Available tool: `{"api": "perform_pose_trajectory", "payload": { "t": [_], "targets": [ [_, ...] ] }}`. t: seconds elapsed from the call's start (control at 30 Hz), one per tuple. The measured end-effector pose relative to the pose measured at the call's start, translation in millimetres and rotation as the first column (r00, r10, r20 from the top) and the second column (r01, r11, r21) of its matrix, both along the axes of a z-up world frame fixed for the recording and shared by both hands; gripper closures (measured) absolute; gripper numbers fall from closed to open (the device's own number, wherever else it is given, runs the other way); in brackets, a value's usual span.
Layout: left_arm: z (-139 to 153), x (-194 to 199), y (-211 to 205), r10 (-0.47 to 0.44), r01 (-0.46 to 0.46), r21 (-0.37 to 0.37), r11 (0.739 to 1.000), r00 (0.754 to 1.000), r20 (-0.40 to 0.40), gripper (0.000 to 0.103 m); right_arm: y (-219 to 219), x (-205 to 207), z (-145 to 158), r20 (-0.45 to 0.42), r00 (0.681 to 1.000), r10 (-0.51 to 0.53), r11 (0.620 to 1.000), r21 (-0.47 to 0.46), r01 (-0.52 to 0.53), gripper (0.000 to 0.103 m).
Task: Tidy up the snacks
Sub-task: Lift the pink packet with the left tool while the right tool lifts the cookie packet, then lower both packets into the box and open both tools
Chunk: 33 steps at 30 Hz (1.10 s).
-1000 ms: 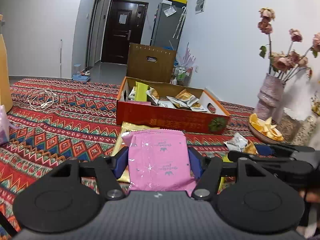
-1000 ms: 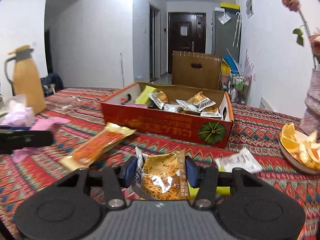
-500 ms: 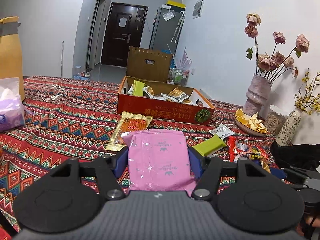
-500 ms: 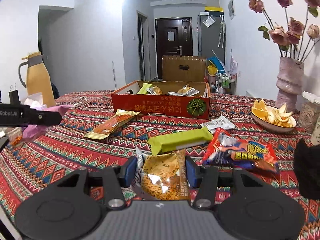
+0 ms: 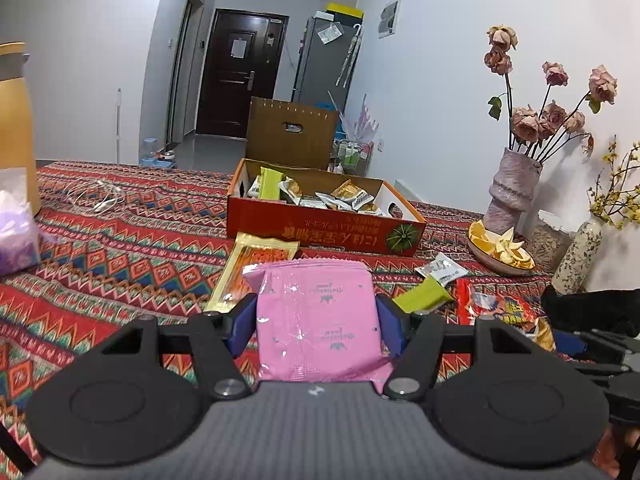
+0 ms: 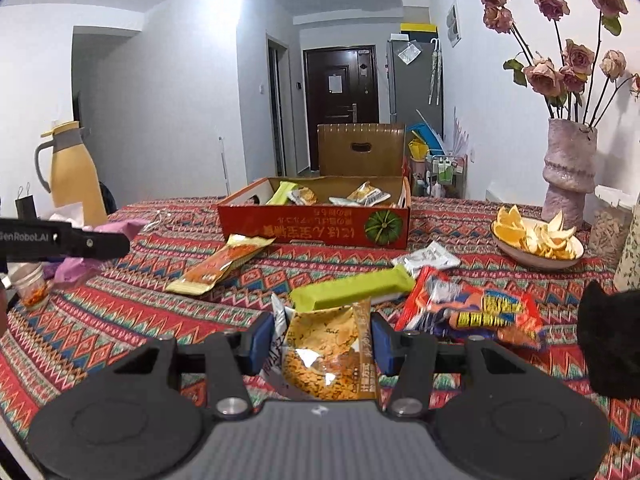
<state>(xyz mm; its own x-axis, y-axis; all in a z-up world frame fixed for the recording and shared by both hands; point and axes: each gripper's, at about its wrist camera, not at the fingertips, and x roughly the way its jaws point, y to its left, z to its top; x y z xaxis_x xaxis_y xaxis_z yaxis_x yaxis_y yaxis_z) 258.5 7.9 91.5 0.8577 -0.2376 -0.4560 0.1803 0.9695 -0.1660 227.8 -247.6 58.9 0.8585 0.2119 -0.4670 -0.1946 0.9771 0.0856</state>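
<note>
Holding two packets at once: left gripper clamps a pink snack packet, blue pads pressed on both its side edges, packet sticking forward above the patterned tablecloth; right gripper clamps an orange crumb-snack packet the same way, pads tight on both sides; both packets are off the cloth, near edge of the table; red cardboard box sits far-centre on the table, flaps open, already holding a green bar and several small foil packets; loose snacks on the cloth between grippers and box: long orange-yellow packet left of centre, just near the box front; green bar lying flat, just beyond the right gripper; small silver packet beyond the bar; red crinkled bag to the right of the bar, touching it; bowl of orange peel far right, beside a textured vase of dried roses; yellow jug far left; in the right wrist view the left gripper's body shows at left edge with the pink packet behind it.
</note>
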Motion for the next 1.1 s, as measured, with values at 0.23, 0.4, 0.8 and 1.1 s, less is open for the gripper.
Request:
{"api": "perform_pose_trajectory", "payload": {
  "t": [0.23,0.4,0.8,1.1],
  "targets": [
    [17.3,72.3,-9.6,-0.02,0.02,0.019,1.0,0.999,0.044,0.04,-2.5,60.1,22.9,0.057,0.998,0.036,0.998,-0.044,-0.034,0.053],
    [24.2,141.8,-14.7,-0.017,0.014,0.032,0.999,0.998,0.066,0.04,-1.9,121.0,40.9,0.101,0.993,0.065,0.995,-0.078,-0.057,0.053],
    [-19.8,319.7,-45.1,-0.025,0.028,0.066,0.997,0.999,-0.044,0.04,18.6,307.1,16.4,0.023,0.997,0.077,0.996,-0.036,-0.076,0.053],
    [-67.6,388.6,-61.9,-0.01,0.026,0.099,0.995,0.987,-0.158,0.04,37.3,405.3,-47.7,-0.146,0.989,-0.003,0.998,-0.056,-0.005,0.052]
  ]
}}
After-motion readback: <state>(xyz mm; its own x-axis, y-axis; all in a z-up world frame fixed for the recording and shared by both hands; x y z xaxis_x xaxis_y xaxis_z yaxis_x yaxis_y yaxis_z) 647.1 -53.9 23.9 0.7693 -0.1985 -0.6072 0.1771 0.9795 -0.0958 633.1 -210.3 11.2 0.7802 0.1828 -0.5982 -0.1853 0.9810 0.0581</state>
